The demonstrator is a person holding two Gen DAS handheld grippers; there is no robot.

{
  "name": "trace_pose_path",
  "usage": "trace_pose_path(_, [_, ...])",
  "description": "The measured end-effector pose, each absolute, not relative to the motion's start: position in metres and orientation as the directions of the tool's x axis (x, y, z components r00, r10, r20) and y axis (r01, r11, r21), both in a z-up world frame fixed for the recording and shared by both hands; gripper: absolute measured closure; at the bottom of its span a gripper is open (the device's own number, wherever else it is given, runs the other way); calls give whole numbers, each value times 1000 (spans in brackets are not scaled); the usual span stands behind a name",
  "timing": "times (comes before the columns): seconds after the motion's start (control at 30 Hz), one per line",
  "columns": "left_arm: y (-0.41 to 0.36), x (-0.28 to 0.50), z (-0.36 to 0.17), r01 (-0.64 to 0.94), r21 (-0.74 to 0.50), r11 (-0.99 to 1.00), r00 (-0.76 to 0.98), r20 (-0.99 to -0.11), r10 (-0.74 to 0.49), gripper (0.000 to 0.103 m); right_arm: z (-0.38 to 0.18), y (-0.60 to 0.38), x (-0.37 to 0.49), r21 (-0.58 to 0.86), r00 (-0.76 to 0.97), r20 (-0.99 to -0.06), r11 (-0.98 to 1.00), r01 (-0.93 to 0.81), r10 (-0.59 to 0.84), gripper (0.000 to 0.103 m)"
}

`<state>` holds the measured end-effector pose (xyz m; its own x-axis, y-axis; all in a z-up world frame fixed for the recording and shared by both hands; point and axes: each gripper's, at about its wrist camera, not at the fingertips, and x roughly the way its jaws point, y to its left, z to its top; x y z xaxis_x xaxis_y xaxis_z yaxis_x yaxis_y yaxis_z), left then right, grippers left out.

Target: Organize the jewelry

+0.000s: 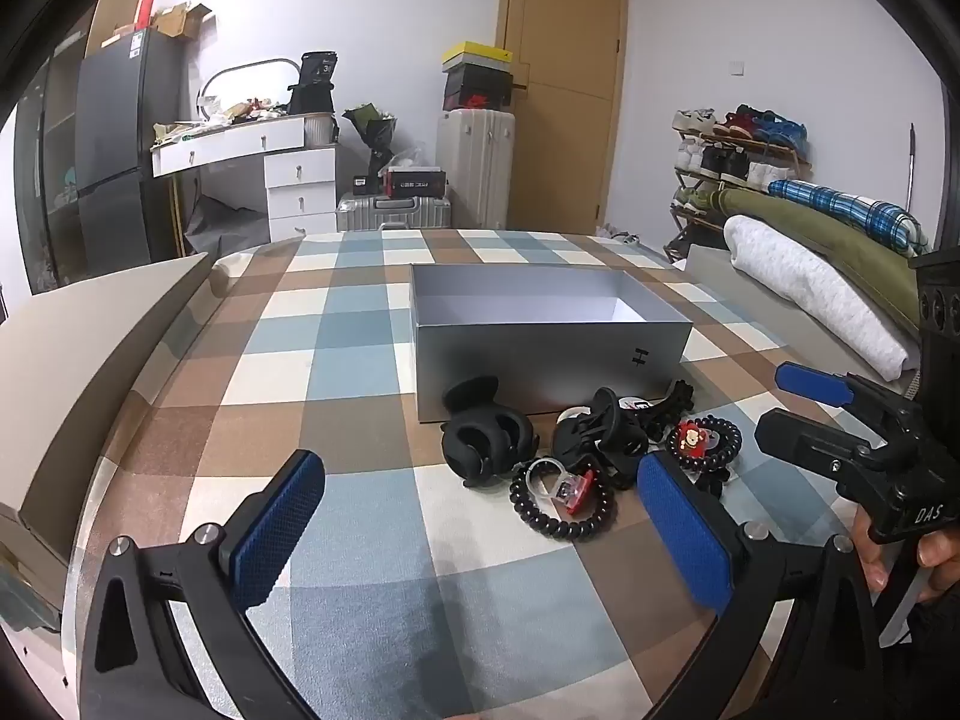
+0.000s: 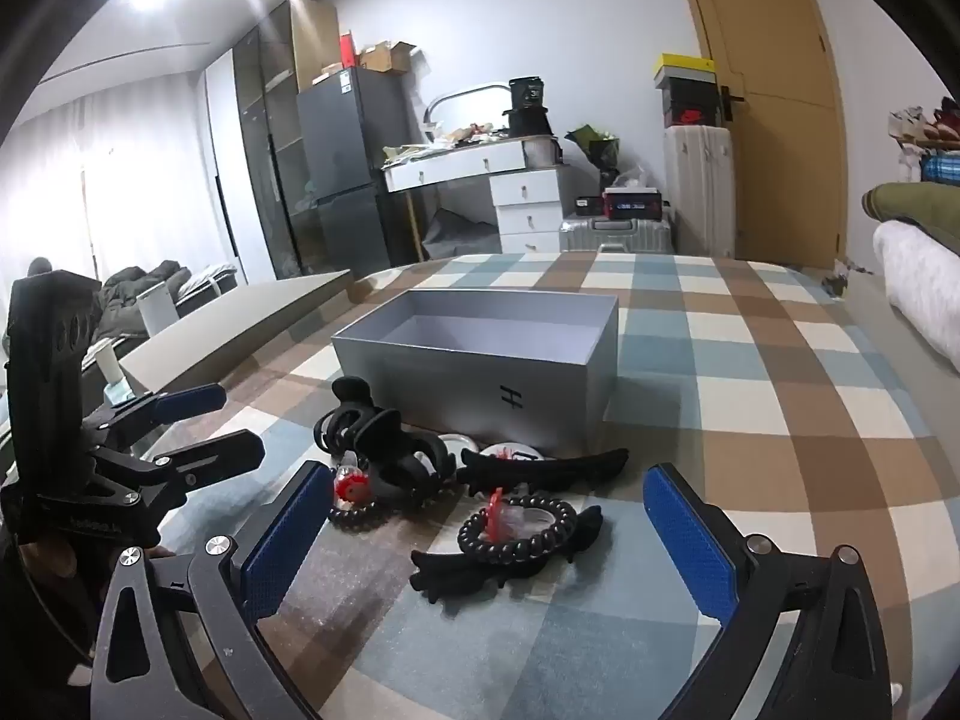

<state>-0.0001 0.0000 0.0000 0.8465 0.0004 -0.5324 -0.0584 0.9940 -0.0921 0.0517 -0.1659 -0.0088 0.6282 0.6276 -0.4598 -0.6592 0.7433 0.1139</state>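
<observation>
Both tools wide, nothing between the pads: left tool (image 1: 480, 534) and right tool (image 2: 486, 552) hover just short of the pile, likely poised for a first pick. Hair accessories sit heaped on the checkered table (image 1: 360, 360) right against the open grey box's (image 1: 540, 354) front wall: black claw clip (image 1: 486, 444), spiral hair tie (image 1: 561, 501), long black clip (image 2: 540, 465). Box looks empty, presumably the drop target, so sorting seems unstarted.

The left hand-held gripper (image 1: 480, 531) hangs wide open above the checkered counter (image 1: 360, 360), nothing between its blue pads (image 1: 273, 531). Ahead lie black hair claws (image 1: 486, 441) and coiled hair ties (image 1: 561, 501), just before an open grey box (image 1: 540, 354). The right hand-held gripper (image 1: 798, 405) enters from the right.
</observation>
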Motion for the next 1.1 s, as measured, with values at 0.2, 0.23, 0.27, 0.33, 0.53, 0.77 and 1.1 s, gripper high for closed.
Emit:
trace_pose_path(0.2, [0, -1, 0, -57, -97, 994, 847, -532, -3, 1, -9, -165, 52, 84, 642, -461, 750, -656, 613, 0])
trace_pose_path(0.23, [0, 0, 0, -58, -93, 994, 845, -534, -1, 1, -9, -165, 50, 84, 642, -461, 750, -656, 613, 0])
trace_pose_path(0.27, [0, 0, 0, -59, -92, 994, 845, -535, 0, 1, -9, -164, 49, 85, 642, -461, 751, -655, 613, 0])
trace_pose_path(0.33, [-1, 0, 0, -59, -92, 994, 845, -535, 0, 1, -9, -168, 56, 97, 632, -467, 746, -659, 619, 0])
trace_pose_path(0.53, [0, 0, 0, -59, -96, 994, 845, -535, -2, 1, -11, -168, 56, 95, 633, -469, 747, -658, 617, 0])
trace_pose_path(0.77, [0, -1, -1, -58, -98, 994, 844, -536, -3, 1, -12, -166, 57, 95, 631, -471, 747, -658, 616, 0])
trace_pose_path(1.1, [-6, -1, -3, -61, -99, 993, 844, -536, -2, 1, -13, -167, 59, 100, 627, -474, 746, -659, 618, 0])
